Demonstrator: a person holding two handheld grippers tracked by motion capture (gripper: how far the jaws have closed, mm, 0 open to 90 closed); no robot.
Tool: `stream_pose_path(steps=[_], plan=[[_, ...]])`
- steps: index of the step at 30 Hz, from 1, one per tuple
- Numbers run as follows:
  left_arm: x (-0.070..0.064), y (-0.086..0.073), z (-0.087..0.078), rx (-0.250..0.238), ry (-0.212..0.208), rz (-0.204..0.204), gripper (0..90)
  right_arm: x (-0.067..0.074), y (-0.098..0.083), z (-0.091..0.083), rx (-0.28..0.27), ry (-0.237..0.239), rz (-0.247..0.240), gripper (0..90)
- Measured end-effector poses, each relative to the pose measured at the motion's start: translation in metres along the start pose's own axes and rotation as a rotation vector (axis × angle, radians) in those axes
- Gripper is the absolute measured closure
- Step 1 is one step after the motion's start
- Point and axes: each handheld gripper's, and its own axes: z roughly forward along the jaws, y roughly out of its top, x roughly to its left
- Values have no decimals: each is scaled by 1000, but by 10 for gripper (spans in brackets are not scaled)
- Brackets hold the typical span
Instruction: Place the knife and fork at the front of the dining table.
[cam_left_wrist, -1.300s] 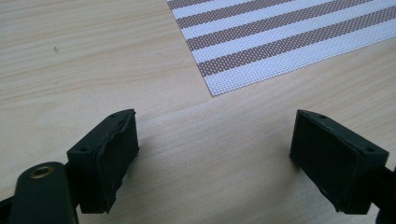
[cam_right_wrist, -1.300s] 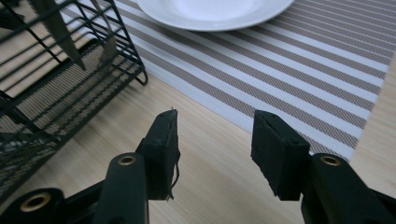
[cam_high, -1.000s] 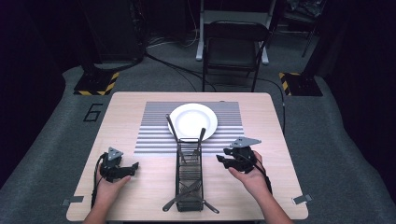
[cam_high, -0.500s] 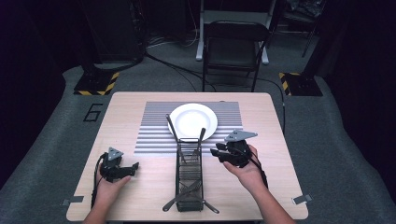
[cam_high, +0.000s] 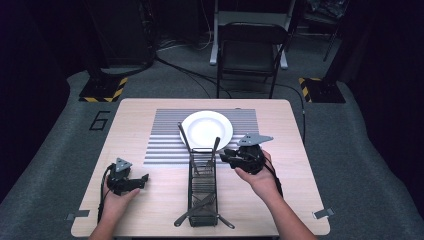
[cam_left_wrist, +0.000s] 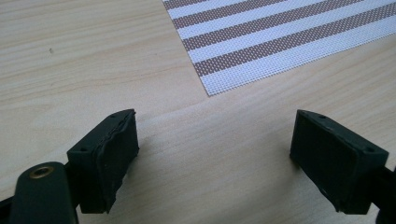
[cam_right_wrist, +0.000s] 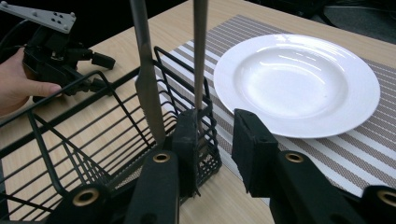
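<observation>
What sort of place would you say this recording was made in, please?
Probably a lab or studio set up for recording: a wooden table on grey carpet, dark surroundings, stand bases with hazard stripes, a folding chair, cables on the floor.

White plate (cam_high: 206, 128) — striped mat (cam_high: 165, 142) — black rack (cam_high: 202, 186)

Left gripper (cam_high: 142, 179) rests with jaws wide; right gripper (cam_high: 226, 155), raised, jaws closing.

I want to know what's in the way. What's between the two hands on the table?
The black wire basket with cutlery stands between the left gripper and right gripper, in the high view.
</observation>
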Motion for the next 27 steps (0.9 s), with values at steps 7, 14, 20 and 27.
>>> stream_pose_path(steps=[7, 14, 20, 27], plan=[[0, 0, 0, 0, 0, 0, 149, 2, 4, 7, -8, 13, 1, 674], [0, 0, 0, 4, -2, 3, 149, 5, 7, 17, -18, 8, -12, 686], [0, 0, 0, 3, -1, 3, 149, 5, 7, 22, -26, 12, -11, 723], [0, 0, 0, 2, -2, 2, 149, 5, 7, 25, -23, 16, -16, 766]])
